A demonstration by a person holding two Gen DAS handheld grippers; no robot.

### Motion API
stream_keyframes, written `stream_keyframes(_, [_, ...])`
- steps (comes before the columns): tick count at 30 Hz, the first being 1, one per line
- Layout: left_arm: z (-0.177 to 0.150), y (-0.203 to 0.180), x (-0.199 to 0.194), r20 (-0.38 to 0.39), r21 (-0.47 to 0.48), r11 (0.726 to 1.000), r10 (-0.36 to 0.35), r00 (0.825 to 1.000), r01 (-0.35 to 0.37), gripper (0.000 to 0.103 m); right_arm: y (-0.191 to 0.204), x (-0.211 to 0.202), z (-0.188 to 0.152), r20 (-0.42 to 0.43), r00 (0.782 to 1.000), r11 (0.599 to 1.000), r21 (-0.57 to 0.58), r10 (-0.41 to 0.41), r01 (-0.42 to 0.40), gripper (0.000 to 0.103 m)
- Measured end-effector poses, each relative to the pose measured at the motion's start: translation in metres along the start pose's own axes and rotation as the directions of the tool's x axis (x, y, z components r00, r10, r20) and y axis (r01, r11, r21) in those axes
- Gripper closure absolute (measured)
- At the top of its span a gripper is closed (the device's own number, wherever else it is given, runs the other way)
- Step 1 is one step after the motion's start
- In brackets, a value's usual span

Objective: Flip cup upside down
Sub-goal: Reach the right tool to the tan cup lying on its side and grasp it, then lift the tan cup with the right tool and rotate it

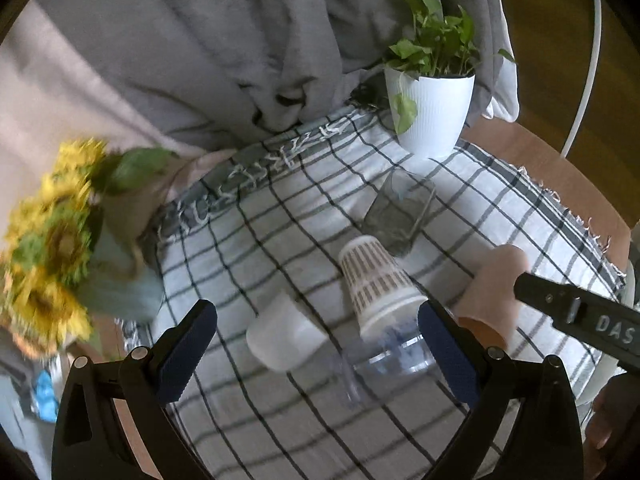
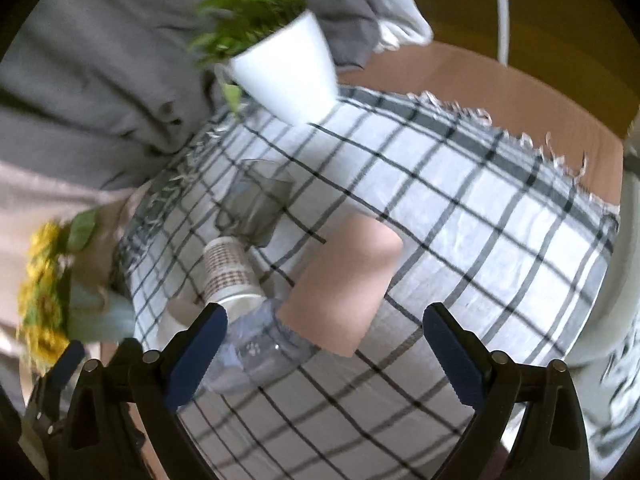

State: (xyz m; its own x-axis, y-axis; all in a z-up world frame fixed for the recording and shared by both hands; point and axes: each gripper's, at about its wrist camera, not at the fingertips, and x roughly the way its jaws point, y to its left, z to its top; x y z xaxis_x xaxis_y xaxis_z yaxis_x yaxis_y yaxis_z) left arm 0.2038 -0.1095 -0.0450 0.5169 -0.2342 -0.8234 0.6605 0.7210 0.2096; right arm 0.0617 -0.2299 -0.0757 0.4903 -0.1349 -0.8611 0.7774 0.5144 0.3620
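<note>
Sunflowers (image 1: 52,240) in a pale wrapped vase stand at the far left of the bench (image 1: 560,160), off the edge of the checked cloth (image 1: 280,216). Just right of them in the left wrist view, the left hand-held gripper (image 1: 316,344) hangs over the cloth with its jaws spread wide and nothing between them; its blue pads (image 1: 188,352) frame a white cup (image 1: 284,336) lying near the left finger. Next comes the patterned cup (image 1: 376,284), bottom up, its rim resting against a clear cup (image 1: 396,356) that lies on its side with its handle toward the camera. Behind these, a grey glass (image 1: 400,212) stands on the cloth, and farther back a white pot (image 1: 432,112) with a green plant sits at the cloth's fringe before a grey blanket (image 1: 180,40). Right of the patterned cup is a pink cup (image 1: 492,292), bottom up, with the black body of the other tool beside it. In the right wrist view, the right hand-held gripper (image 2: 324,344) is likewise released, jaws wide apart above the cloth (image 2: 480,220), gripping nothing. The clear cup (image 2: 264,348) lies just inside its left finger, the patterned cup (image 2: 228,272) behind that, and the pink cup (image 2: 348,280) sits between the fingers, farther out, touching neither. The view is blurred, so finer detail cannot be told.
</note>
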Motion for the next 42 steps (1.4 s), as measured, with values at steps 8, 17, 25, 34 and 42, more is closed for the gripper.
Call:
stream_keyframes(8, [0.018,0.002,0.041,-0.061,0.056,0.997,-0.053,0.997,0.057,0.0,0.0,0.049,0.008,-0.042,0.995,0.99,0.111,-0.086,0.09,0.007])
stream_keyframes(17, [0.021,0.008,0.066,-0.127,0.005,0.99,-0.141,0.982,0.143,0.0,-0.004,0.087,0.019,-0.124,0.979,0.967,0.178,-0.164,0.184,0.01])
stream_keyframes(25, [0.019,0.007,0.075,-0.149,-0.016,0.988,-0.156,0.977,0.155,0.0,-0.007,0.112,0.022,-0.189,0.964,0.96,0.174,-0.188,0.221,0.017])
stream_keyframes(34, [0.019,0.003,0.077,-0.158,-0.02,0.991,-0.137,0.978,0.136,0.0,-0.009,0.12,0.023,-0.203,0.968,0.97,0.159,-0.151,0.185,0.026])
stream_keyframes(42, [0.017,-0.001,0.064,-0.145,-0.045,0.994,-0.11,0.983,0.104,0.0,-0.01,0.105,0.02,-0.183,0.974,0.983,0.102,-0.134,0.154,0.028])
